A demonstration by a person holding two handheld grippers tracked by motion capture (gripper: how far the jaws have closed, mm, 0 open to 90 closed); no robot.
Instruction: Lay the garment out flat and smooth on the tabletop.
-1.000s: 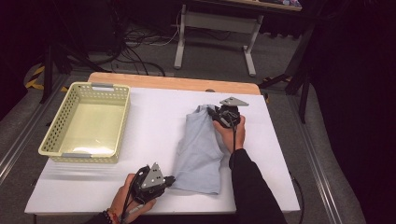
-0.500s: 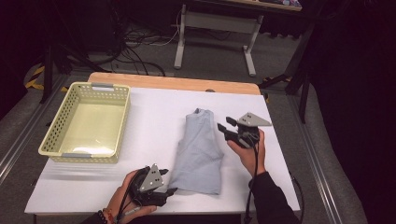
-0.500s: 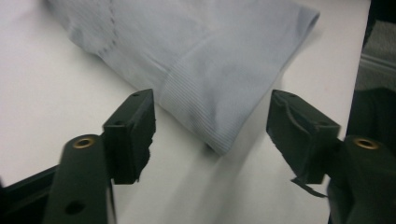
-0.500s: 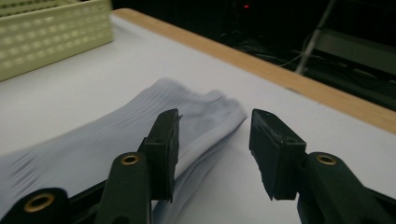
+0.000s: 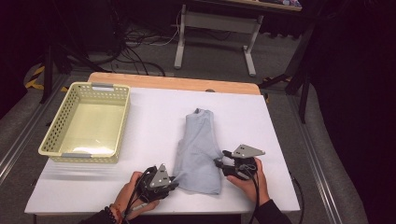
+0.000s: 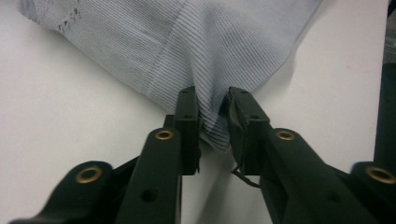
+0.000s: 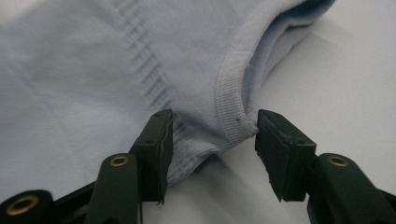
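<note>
A person's two hands work a folded pale blue garment (image 5: pixel 198 149) on a white-topped bench (image 5: pixel 149 116), seen from the high view. The left tool (image 5: pixel 173 183) sits at the garment's near left corner, and the left gripper view shows its two black jaws pinching a bunched fold of the ribbed cloth (image 6: pixel 212 70) between them; the jaws have just been closing, with the fabric caught in the narrow gap and the pads pressing on it. The right tool (image 5: pixel 221 161) lies at the garment's right edge, its tips pointing toward the cloth. In the right gripper view its jaws stand apart on either side of a ribbed hem (image 7: pixel 231 93): the cloth's corner reaches into the gap, with one jaw lying over the fabric and the other just beside the hem's tip on the bare bench. These jaws have just been opening, and they clamp nothing. The garment stretches away from both tools toward the far side of the bench, its narrow end farthest from the hands. A pale yellow lattice basket (image 5: pixel 60 135) stands well apart to the left of the left tool, beyond it. Cables trail from each tool back toward the person's wrists.
</note>
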